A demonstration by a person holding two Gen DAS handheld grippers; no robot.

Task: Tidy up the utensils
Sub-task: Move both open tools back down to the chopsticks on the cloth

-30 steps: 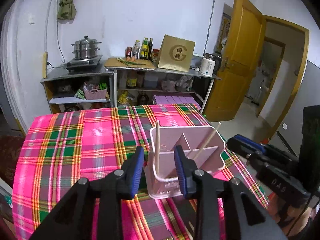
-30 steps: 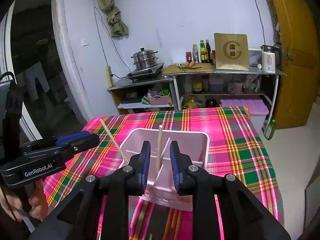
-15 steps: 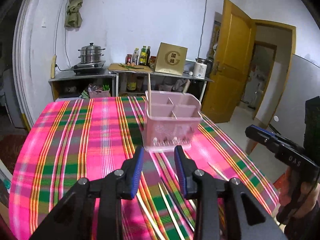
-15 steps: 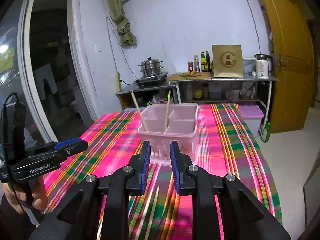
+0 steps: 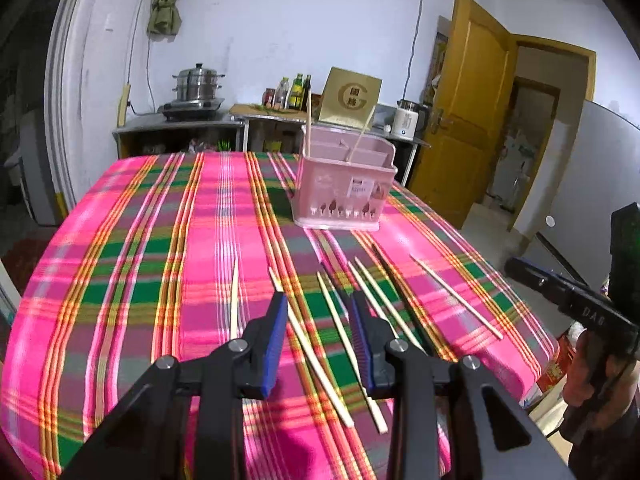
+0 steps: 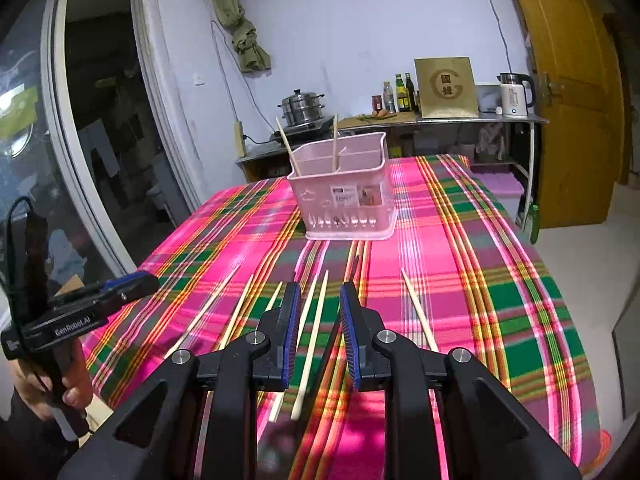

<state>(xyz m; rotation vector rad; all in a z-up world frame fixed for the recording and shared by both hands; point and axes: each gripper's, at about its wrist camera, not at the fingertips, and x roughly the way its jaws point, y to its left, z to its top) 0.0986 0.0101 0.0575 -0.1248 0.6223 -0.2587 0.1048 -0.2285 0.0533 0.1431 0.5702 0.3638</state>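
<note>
A pink utensil holder (image 5: 343,184) stands on the plaid tablecloth (image 5: 160,240) with two wooden chopsticks (image 5: 308,116) upright in it; it also shows in the right wrist view (image 6: 345,190). Several loose wooden chopsticks (image 5: 308,344) lie on the cloth in front of it, also in the right wrist view (image 6: 310,328). My left gripper (image 5: 320,312) is open and empty, low over the loose chopsticks. My right gripper (image 6: 319,304) is open and empty above two chopsticks. The right gripper appears at the right edge of the left wrist view (image 5: 524,274), and the left gripper at the left edge of the right wrist view (image 6: 136,280).
Behind the table a metal shelf unit (image 5: 180,136) carries a steamer pot (image 5: 198,86), bottles (image 5: 296,92), a gold box (image 5: 352,98) and a kettle (image 6: 514,94). A yellow door (image 5: 460,120) stands open at the right. The table's edge lies close below both grippers.
Both grippers have pulled back from above the pink holder and dropped low over the near end of the table. The loose chopsticks have come into view. Both stay open.
</note>
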